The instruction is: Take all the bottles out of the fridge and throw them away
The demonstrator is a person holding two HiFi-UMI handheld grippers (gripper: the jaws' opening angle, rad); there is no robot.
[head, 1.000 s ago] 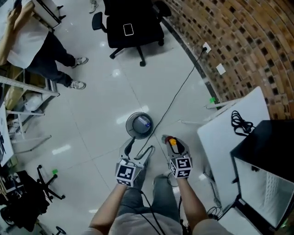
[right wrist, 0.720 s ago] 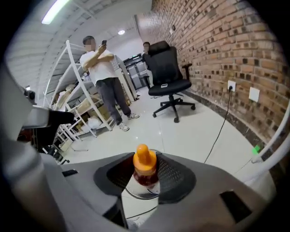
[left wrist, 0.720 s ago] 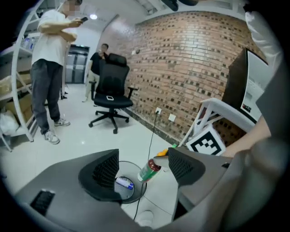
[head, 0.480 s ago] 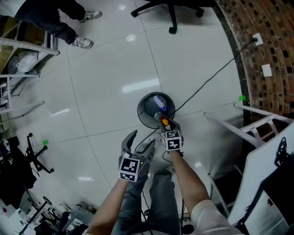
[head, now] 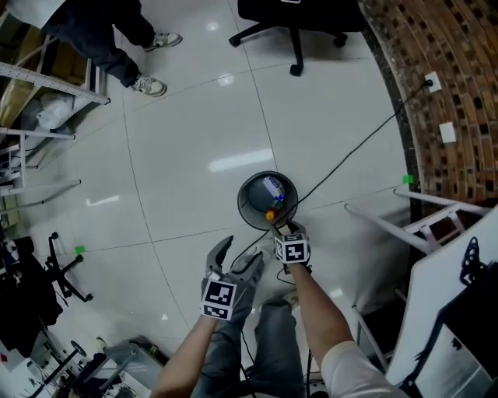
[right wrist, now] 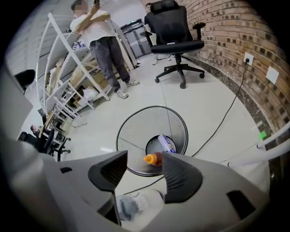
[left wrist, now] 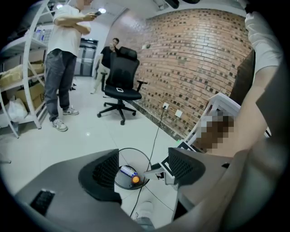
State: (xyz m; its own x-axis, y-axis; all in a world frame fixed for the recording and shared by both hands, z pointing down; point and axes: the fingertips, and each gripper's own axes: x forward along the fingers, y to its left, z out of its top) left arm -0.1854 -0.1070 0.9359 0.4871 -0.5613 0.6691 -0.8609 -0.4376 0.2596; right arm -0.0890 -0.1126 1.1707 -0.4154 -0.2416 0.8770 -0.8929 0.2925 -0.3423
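A round black wire bin (head: 247, 210) stands on the floor in front of me. A bottle with a white and blue label (head: 272, 186) lies at its bottom. My right gripper (head: 282, 226) hangs over the bin's near rim with its jaws opening. An orange-capped bottle (right wrist: 152, 158) sits just ahead of its tips, close to the right jaw with a gap to the left one, over the bin (right wrist: 124, 136). My left gripper (head: 236, 260) is open and empty, a little short of the bin. In the left gripper view both bottles, the labelled one (left wrist: 128, 171) and the orange-capped one (left wrist: 135, 179), show inside the bin (left wrist: 136, 150).
A black cable (head: 350, 148) runs from the bin's side to a socket on the brick wall (head: 443, 78). An office chair (head: 296, 15) stands beyond. A white frame (head: 389, 221) lies to the right. Shelving (head: 47, 78) and a person (right wrist: 102, 41) are at the left.
My right gripper carried the orange-capped bottle forward to the bin's rim, and its jaws have parted. The bottle now sits ahead of the tips over the bin. The left gripper barely moved.
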